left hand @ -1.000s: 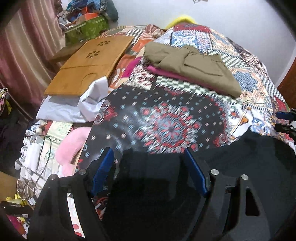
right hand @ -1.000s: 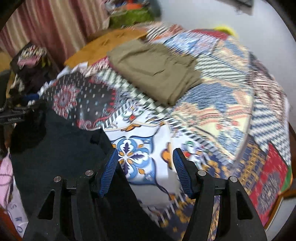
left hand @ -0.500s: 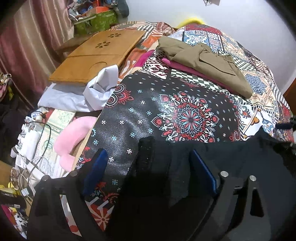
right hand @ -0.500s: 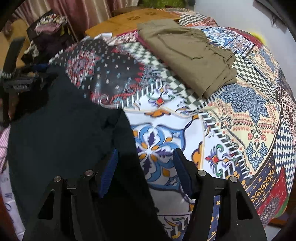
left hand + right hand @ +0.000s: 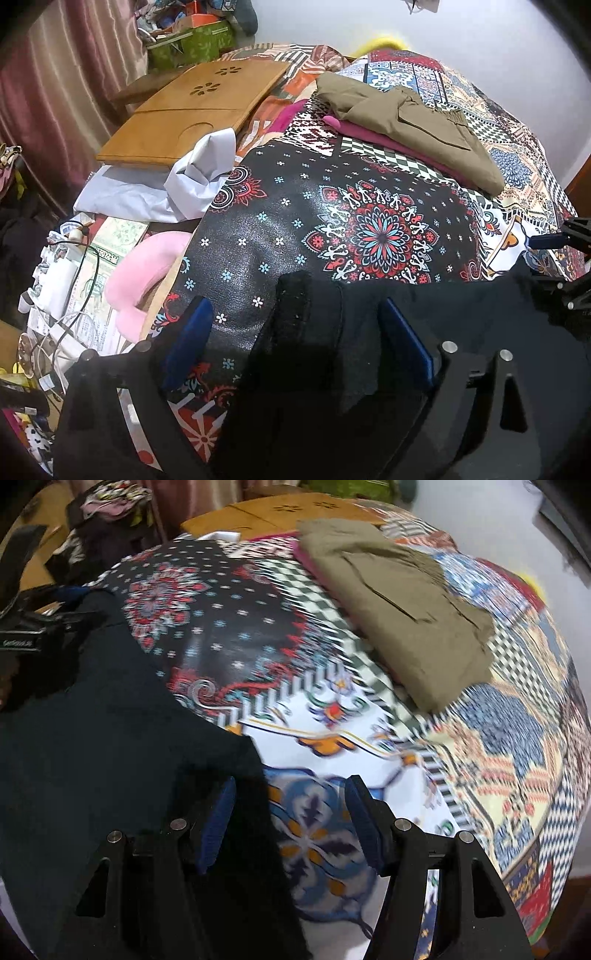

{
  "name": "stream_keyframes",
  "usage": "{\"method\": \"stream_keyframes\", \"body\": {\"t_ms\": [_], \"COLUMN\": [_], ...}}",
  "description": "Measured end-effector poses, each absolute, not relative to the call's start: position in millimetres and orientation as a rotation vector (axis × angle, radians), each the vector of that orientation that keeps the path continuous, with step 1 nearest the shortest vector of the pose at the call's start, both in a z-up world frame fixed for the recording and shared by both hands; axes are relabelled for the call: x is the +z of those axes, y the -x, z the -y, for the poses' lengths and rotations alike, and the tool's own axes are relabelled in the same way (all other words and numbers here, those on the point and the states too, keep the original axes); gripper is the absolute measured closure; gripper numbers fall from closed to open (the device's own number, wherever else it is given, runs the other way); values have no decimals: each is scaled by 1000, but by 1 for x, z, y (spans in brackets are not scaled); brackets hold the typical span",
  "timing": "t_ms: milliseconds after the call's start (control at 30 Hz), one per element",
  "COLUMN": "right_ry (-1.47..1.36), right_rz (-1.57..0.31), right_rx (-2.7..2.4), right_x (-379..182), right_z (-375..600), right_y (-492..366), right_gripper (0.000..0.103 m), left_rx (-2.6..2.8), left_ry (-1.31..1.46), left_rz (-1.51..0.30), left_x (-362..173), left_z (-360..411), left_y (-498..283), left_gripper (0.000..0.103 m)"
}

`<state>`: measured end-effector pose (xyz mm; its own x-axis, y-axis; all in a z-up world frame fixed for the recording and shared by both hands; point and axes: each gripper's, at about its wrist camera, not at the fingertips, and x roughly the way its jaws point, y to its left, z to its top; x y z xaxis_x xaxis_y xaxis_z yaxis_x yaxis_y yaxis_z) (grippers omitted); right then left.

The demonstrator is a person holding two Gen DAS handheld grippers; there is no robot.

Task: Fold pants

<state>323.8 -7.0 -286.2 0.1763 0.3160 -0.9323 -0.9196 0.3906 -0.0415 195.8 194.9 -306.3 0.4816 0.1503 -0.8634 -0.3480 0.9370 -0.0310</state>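
Black pants (image 5: 461, 332) lie spread on the patterned bedspread (image 5: 295, 229) at the near edge. My left gripper (image 5: 295, 336) stands wide open over them. One thick black corner lies loose between its blue pads (image 5: 188, 332), pressed by neither. In the right wrist view the same pants (image 5: 110, 738) fill the near left. My right gripper (image 5: 291, 823) is half open, with the fabric's edge beside its left pad (image 5: 218, 827) and bare bedspread in most of the gap. Each gripper shows at the edge of the other's view: the right gripper (image 5: 554, 240), the left gripper (image 5: 22, 627).
Folded olive pants (image 5: 406, 125) rest on a magenta garment (image 5: 369, 136) at the far side of the bed. A wooden lap tray (image 5: 192, 110), grey cloth (image 5: 177, 184), a pink cushion (image 5: 144, 273) and cables (image 5: 74, 295) crowd the left. A white wall stands behind.
The left jaws spread wider and the black fabric that filled them dropped onto the bed. The right gripper rolled and slid along the pants' edge.
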Motion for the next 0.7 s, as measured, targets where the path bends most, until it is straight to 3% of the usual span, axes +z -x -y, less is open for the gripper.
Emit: {"method": "stream_keyframes", "body": {"t_ms": [300, 433, 700], "right_ry": [754, 641, 525], "right_rz": [-958, -1009, -1009], "right_rx": [1020, 1002, 917], "right_x": [-288, -290, -281], "right_z": [-10, -7, -3], "right_y": [-312, -329, -346], "right_gripper": [49, 62, 72], "left_rx": [303, 304, 304], "left_ry": [216, 215, 213], "left_rz": [-1017, -1013, -1007], "left_x": [-309, -310, -311], "left_z": [-195, -195, -195], "left_y": [-196, -196, -195], "left_gripper": [8, 7, 7]}}
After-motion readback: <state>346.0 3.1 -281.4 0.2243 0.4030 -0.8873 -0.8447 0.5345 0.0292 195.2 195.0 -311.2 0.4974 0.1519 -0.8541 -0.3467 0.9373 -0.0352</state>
